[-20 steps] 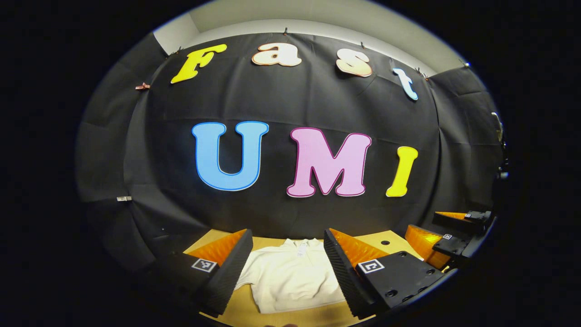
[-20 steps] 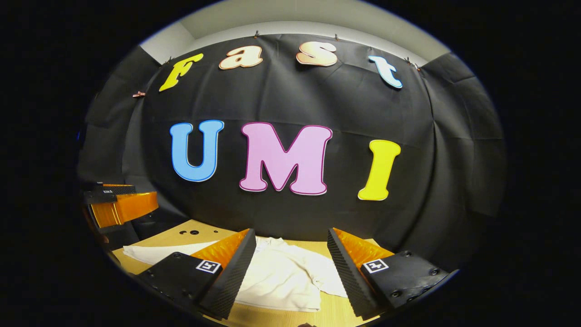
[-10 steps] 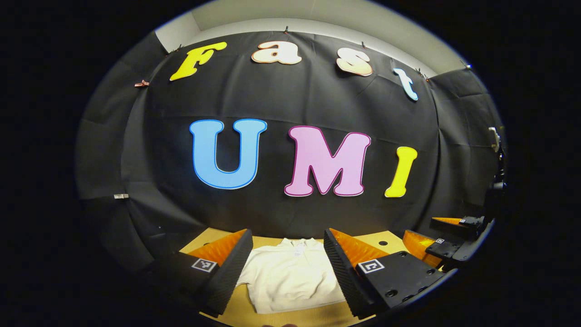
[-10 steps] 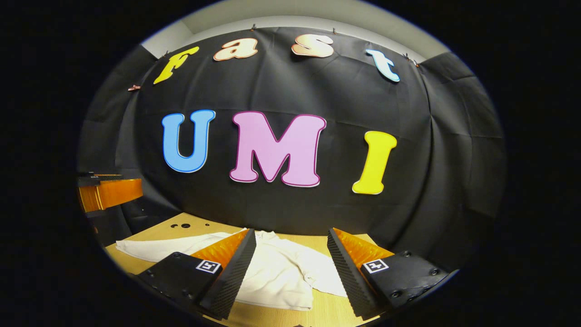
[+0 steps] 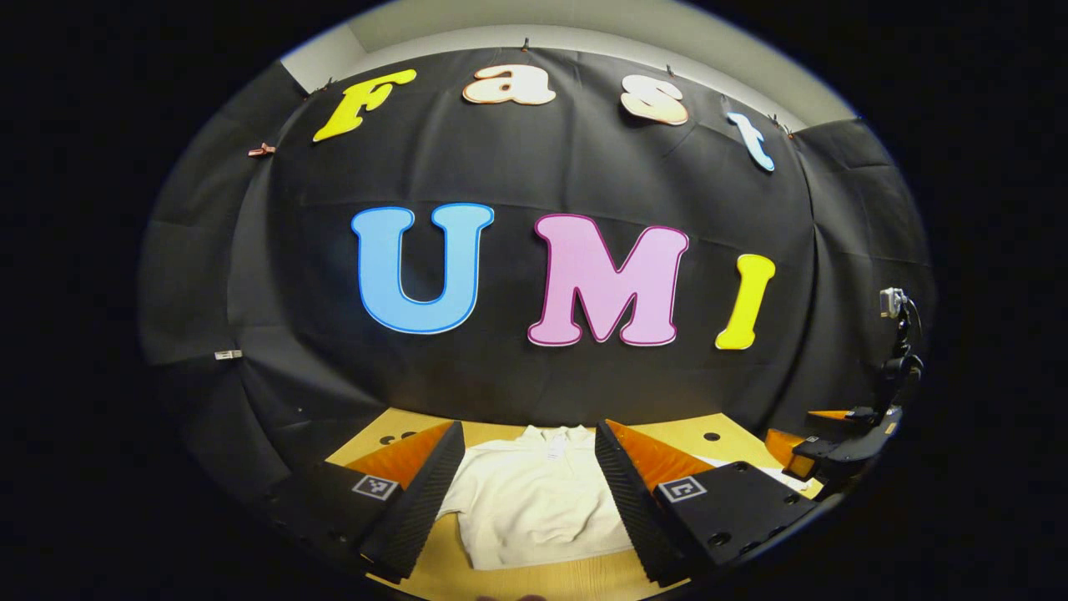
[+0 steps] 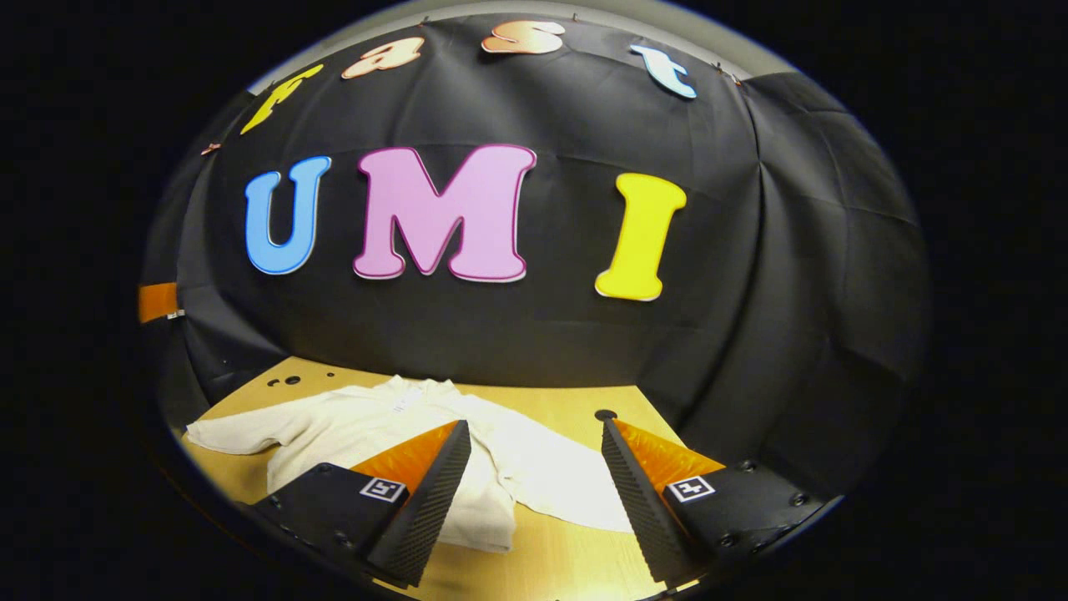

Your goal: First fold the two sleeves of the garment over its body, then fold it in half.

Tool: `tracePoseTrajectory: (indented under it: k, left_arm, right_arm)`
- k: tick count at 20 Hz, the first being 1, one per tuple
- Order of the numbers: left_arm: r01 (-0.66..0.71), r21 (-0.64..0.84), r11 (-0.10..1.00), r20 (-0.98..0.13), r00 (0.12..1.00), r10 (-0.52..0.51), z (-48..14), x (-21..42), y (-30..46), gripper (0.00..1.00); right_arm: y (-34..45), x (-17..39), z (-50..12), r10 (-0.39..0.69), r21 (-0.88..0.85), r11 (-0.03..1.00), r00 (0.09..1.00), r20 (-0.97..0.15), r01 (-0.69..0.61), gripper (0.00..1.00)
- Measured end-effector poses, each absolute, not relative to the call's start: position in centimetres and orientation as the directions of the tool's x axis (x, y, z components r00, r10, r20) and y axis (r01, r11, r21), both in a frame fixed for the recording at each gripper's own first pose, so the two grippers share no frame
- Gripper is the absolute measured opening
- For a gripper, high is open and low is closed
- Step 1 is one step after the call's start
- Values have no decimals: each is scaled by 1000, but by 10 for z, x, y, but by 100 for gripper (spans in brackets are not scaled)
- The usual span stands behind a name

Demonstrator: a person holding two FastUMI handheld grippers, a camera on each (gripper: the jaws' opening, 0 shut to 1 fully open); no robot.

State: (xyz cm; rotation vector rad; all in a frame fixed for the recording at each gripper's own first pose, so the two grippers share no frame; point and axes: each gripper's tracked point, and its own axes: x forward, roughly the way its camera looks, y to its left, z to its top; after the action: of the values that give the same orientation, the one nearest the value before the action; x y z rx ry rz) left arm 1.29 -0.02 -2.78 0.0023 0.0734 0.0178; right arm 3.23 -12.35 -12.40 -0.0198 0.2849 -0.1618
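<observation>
White long-sleeved cloth garment (image 5: 534, 501) lies flat on the light wooden table (image 6: 567, 559), collar toward the booth's black cloth wall (image 6: 751, 275). Nearest, the left gripper (image 5: 528, 509) hangs spread apart above its body, holding nothing. The right gripper (image 6: 534, 501) is likewise released over the sleeve (image 6: 551, 480) on its side; the other sleeve (image 6: 234, 434) stretches outward. Small round holes (image 6: 605, 415) dot the tabletop. Both grippers' fingers (image 5: 417, 501) hide parts of the garment's edges.
</observation>
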Motion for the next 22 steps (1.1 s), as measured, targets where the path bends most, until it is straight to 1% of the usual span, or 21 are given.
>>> tracePoseTrajectory:
  k: [4,7,10,15,19,22]
  left_arm:
    - [-33,28,999,-119,992,36,-49,14,-2,97]
    - [-48,28,998,-154,987,52,-63,16,-3,97]
    - [-61,29,998,-184,981,65,-71,22,-5,97]
    - [-80,43,996,-200,976,87,-78,32,-10,97]
    - [-77,33,997,-231,970,82,-89,37,-19,97]
    - [-92,22,996,-269,959,94,-99,39,-21,97]
  right_arm:
    - [-167,29,-165,-220,-37,974,906,-362,222,98]
    - [-193,21,-206,-253,-33,963,854,-454,268,98]
    - [-222,18,-243,-289,-28,946,805,-519,322,97]
    - [-278,5,-290,-359,-66,912,713,-603,404,98]
    - [-316,3,-313,-400,-93,889,661,-635,449,98]
    - [-347,-11,-333,-440,-150,869,598,-670,471,98]
